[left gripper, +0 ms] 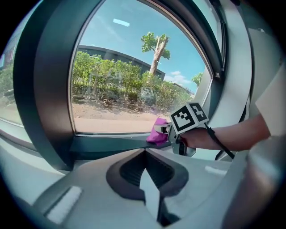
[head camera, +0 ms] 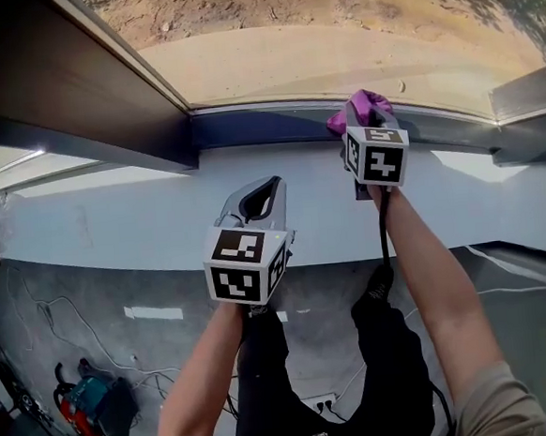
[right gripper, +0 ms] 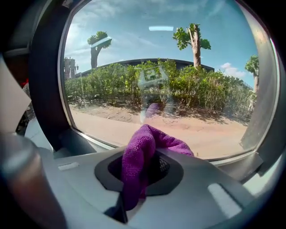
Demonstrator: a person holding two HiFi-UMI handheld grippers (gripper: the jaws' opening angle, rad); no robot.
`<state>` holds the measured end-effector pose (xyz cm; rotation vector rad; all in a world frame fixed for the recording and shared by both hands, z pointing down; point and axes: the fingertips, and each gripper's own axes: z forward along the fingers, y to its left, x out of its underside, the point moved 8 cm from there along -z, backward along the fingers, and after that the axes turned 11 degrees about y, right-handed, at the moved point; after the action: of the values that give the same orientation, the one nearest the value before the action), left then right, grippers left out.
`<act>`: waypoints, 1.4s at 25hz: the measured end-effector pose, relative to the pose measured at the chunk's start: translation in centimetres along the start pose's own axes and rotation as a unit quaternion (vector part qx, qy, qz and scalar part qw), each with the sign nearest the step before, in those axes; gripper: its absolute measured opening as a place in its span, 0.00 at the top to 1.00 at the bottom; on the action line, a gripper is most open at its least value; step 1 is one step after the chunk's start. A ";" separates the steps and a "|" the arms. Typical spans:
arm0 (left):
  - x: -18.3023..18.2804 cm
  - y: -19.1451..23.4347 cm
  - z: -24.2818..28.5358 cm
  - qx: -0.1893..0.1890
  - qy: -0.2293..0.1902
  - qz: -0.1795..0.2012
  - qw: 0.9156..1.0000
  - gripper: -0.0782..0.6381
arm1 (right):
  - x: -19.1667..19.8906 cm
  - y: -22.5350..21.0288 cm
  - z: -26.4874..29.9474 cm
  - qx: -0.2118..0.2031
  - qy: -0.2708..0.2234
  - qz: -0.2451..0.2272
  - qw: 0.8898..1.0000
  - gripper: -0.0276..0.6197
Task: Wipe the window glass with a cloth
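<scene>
We are indoors, in what looks like a bare workroom. Straight ahead of the right gripper (head camera: 371,120), a big window (right gripper: 156,67) in a dark frame (right gripper: 44,89) looks out on sandy ground (right gripper: 201,134), a hedge (right gripper: 192,85), trees (right gripper: 195,38) and a low building (left gripper: 111,56). Below and behind the left gripper (head camera: 259,190), a grey floor (head camera: 165,287) carries loose cables (head camera: 64,313) and a red-and-teal tool (head camera: 81,406).

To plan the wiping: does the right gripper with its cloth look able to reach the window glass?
Probably yes: the right gripper holds the purple cloth close to the glass, and nothing stands between them.
</scene>
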<state>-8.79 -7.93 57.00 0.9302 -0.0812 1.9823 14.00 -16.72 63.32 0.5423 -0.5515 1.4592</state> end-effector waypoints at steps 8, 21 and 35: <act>1.7 5.4 -4.0 -0.018 0.004 -0.010 1.000 0.89 | -1.6 8.6 1.6 -0.023 0.012 -0.008 1.000 0.84; 3.6 12.0 -9.1 -0.039 0.004 -0.035 0.999 0.89 | -4.5 21.4 3.5 -0.094 0.017 -0.054 0.994 0.84; 4.7 14.0 -10.8 -0.057 0.007 -0.053 0.997 0.89 | -5.7 26.8 5.1 -0.197 -0.011 -0.209 0.958 0.84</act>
<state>-27.10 -8.38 56.37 0.8301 -0.1343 1.8663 -13.13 -23.27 63.76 0.3311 -0.6791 0.9103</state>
